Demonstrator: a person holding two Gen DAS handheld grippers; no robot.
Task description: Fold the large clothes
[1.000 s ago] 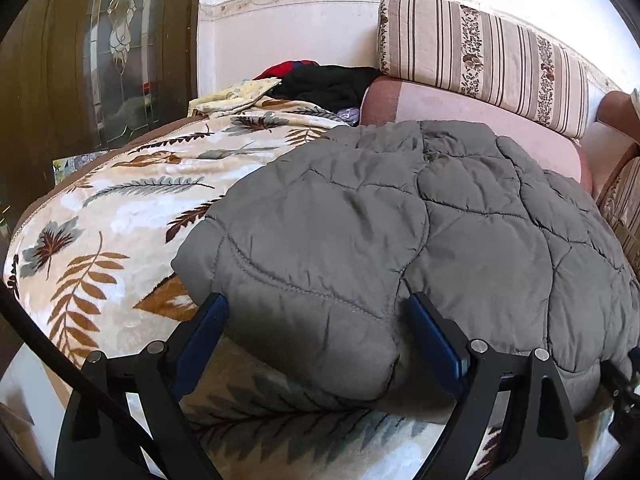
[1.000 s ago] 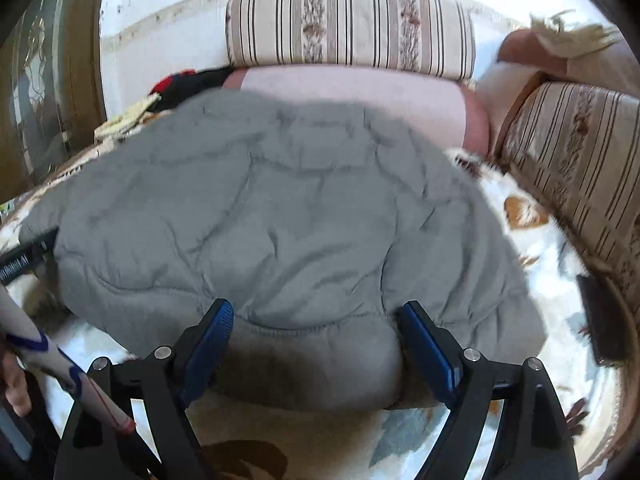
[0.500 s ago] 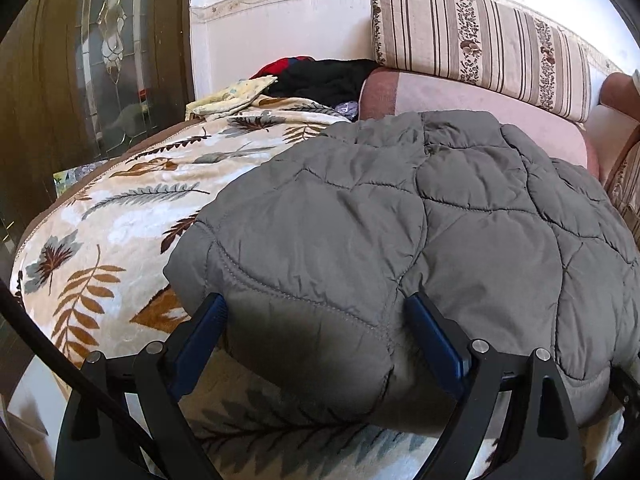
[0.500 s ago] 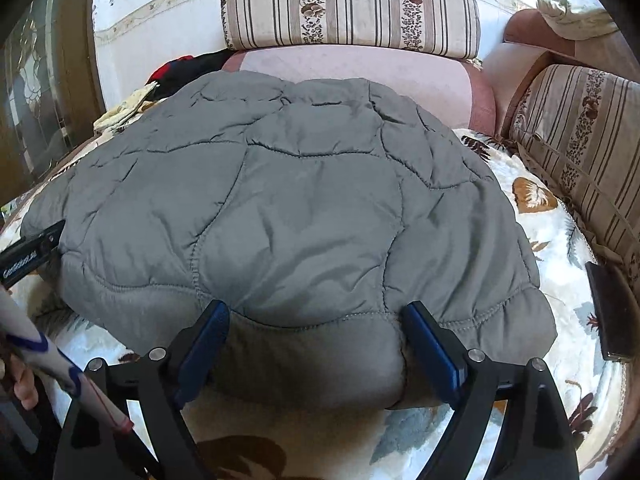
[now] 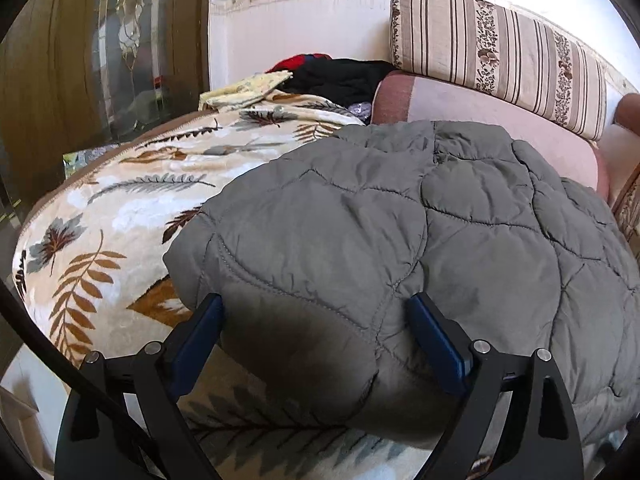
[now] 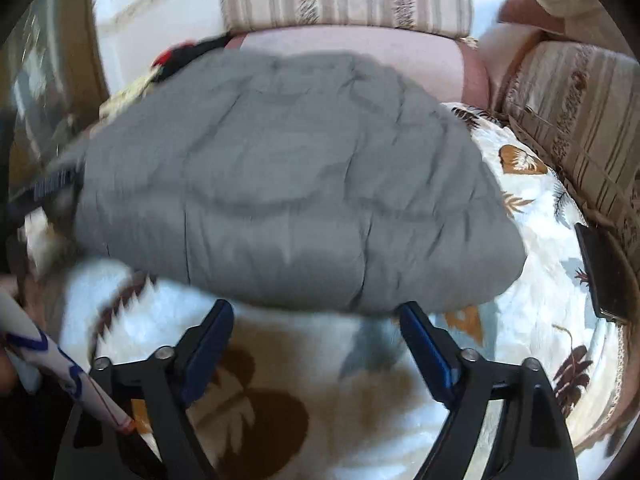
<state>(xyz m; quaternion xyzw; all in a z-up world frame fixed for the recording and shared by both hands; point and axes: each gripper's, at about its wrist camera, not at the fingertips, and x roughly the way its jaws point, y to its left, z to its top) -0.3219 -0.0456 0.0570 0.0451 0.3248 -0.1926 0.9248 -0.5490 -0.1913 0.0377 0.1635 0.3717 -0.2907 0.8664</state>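
Backing off is what my right gripper (image 6: 316, 344) has done since a moment ago: the near hem of the grey quilted puffer jacket (image 6: 288, 200) sat between its blue pads then, and now those pads stand wide over bare blanket with the hem just beyond the tips, holding nothing; its jaws have just been closing a little with nothing between them. That jacket lies as a thick folded bundle on the cream leaf-patterned fleece blanket (image 5: 120, 216) covering the sofa, its far edge up against the pink seat cushion (image 5: 480, 120). My left gripper (image 5: 316, 336) is spread wide too, its pads straddling the jacket's near left corner, pressing on nothing that I can make out

What worries me is the padding: I judge it springy, so with both claws off it the fold could puff up and slide apart. If I draw the left claw away carelessly, a pad may snag the hem and drag the corner open. The striped back cushion (image 5: 500, 56) and the dark clothes pile (image 5: 340, 76) far left are well clear
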